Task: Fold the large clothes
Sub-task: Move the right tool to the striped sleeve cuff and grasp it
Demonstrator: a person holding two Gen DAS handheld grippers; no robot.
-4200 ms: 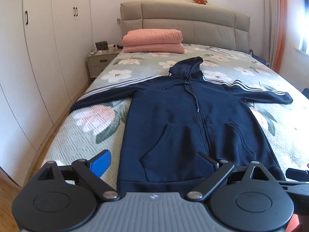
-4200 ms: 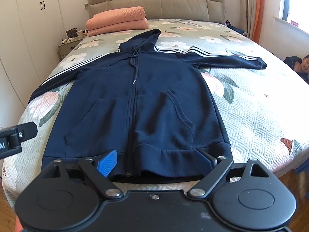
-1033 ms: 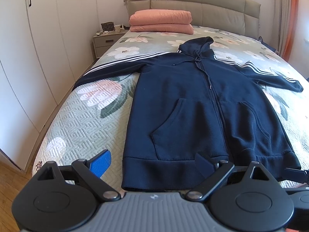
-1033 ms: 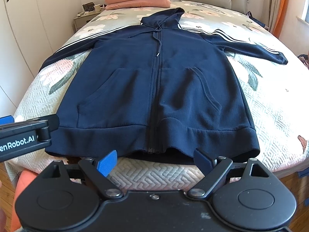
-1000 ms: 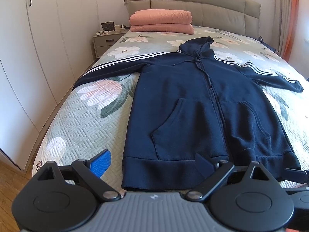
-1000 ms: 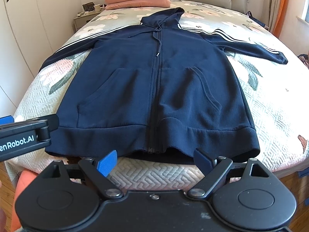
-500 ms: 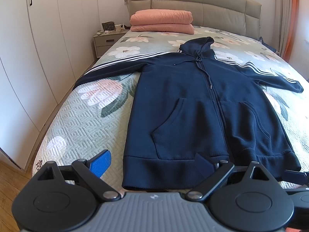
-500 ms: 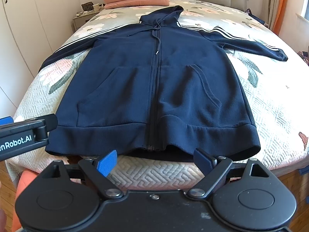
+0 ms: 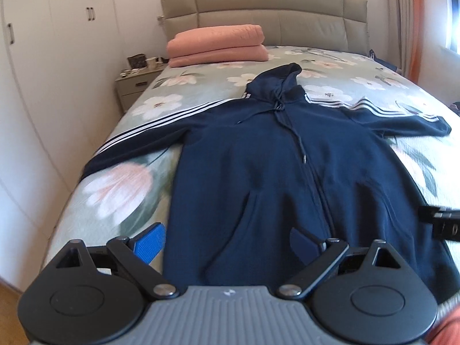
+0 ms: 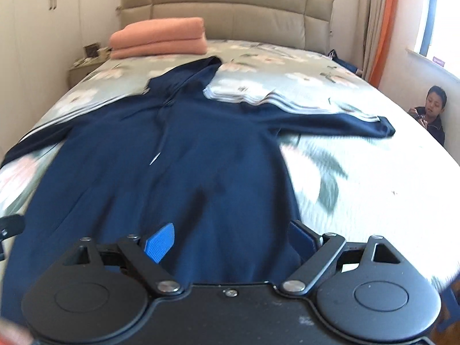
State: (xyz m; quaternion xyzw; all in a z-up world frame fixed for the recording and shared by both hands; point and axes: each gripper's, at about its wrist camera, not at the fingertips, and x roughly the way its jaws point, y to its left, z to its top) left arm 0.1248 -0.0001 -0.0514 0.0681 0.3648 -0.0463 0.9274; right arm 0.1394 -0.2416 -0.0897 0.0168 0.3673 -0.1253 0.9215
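Over the near end of the bed I have brought both tools lower and farther in since half a second ago: the hem of the dark navy zip-up hooded jacket with white sleeve stripes (image 9: 273, 178), which showed whole below my fingers then, now runs out of sight beneath both rigs. I judge this as the approach to the first grasp, with no fold begun.

On the left, the left gripper (image 9: 225, 241) is released, its blue pad over the floral quilt just beside the jacket's left edge and its other finger over the left pocket. The jacket lies flat, front up, along the middle of the grey-green floral quilted bed (image 9: 120, 189), sleeves spread to both sides and hood toward the beige padded headboard (image 9: 258, 11).

To the right, the right gripper (image 10: 230, 238) is likewise released, straddling the jacket's right half, its outer finger at the side seam. This view is smeared by motion, so I cannot tell whether either tool touches cloth.

Far off, the folded pink blanket stack (image 9: 218, 46) sits clear of the hood. A person (image 10: 431, 112) sits low beside the bed's right edge, well apart from the right cuff. Nothing blocks the jacket.
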